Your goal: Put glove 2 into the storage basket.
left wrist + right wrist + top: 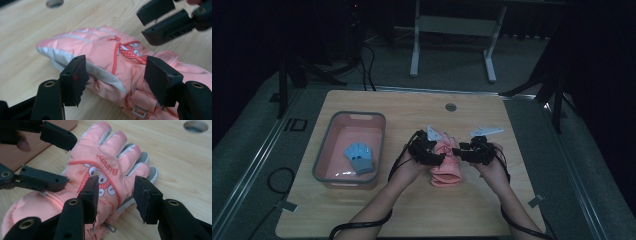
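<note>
A pink padded glove [447, 171] with a bunny picture lies flat on the wooden table [412, 210], fingers pointing away from the person. Both grippers meet over it. My left gripper [116, 75] holds it across the thumb-side edge near the cuff, one pad sunk into the grey-white side, the other on the pink back. My right gripper [116, 195] pinches the opposite edge below the little finger, one pad on the bunny print. In the high view the left gripper [439, 155] and right gripper [459, 151] nearly touch.
A pink basket [349, 115] stands at the table's left with a blue and grey glove [360, 159] inside. A round cable hole [450, 107] sits near the far edge. Beyond the table stands a white desk frame [414, 55].
</note>
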The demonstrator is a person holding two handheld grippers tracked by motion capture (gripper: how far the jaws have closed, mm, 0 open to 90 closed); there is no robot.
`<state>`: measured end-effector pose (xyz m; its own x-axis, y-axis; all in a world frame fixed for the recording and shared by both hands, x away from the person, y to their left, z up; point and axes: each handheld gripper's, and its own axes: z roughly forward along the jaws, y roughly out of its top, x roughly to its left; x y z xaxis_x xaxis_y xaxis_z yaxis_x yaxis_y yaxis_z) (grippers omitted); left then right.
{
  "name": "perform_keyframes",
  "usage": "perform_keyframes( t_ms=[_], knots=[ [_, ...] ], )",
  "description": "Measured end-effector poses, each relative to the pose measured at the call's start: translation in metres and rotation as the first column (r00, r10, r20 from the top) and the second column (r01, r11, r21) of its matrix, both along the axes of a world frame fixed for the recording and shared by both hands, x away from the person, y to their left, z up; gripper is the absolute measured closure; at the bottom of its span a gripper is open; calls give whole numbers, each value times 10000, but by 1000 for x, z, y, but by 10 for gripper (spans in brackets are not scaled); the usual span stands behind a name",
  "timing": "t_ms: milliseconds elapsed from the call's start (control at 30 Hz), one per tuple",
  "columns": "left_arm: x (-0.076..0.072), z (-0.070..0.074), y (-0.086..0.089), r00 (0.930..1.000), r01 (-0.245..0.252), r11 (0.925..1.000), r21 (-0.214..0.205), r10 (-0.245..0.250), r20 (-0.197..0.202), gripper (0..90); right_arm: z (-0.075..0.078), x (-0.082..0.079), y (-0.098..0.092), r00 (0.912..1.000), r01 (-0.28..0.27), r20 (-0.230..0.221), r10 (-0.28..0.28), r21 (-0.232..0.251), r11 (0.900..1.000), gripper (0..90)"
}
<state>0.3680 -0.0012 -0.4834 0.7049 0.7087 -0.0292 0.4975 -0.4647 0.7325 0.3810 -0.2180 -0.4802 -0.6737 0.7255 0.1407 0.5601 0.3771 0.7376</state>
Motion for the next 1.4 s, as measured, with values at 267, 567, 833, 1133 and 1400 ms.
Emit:
perform_keyframes(
  t_ms=[267,567,833,1133,1400],
  knots=[
    [15,-30,4,9876,-879,9958,-257,837,-1330,284,-28,12,-1,9897,480,-1361,-434,307,9984,481],
    [31,-54,8,9559,-820,9848,-1530,343,-2917,249,-59,30,-11,9305,1156,-3608,-626,1273,9851,447],
    [40,-64,13,9358,-586,9719,-2282,-262,-3515,284,-63,35,-9,9220,990,-3851,-405,1333,9861,497],
    [37,-54,10,9425,-208,9749,-2217,-549,-3298,599,-58,27,-4,9422,944,-3322,-432,1396,9857,727],
    [33,-37,13,9411,-169,9754,-2199,-588,-3330,634,-43,22,0,9479,1043,-3132,-579,1335,9855,748]
  ],
)
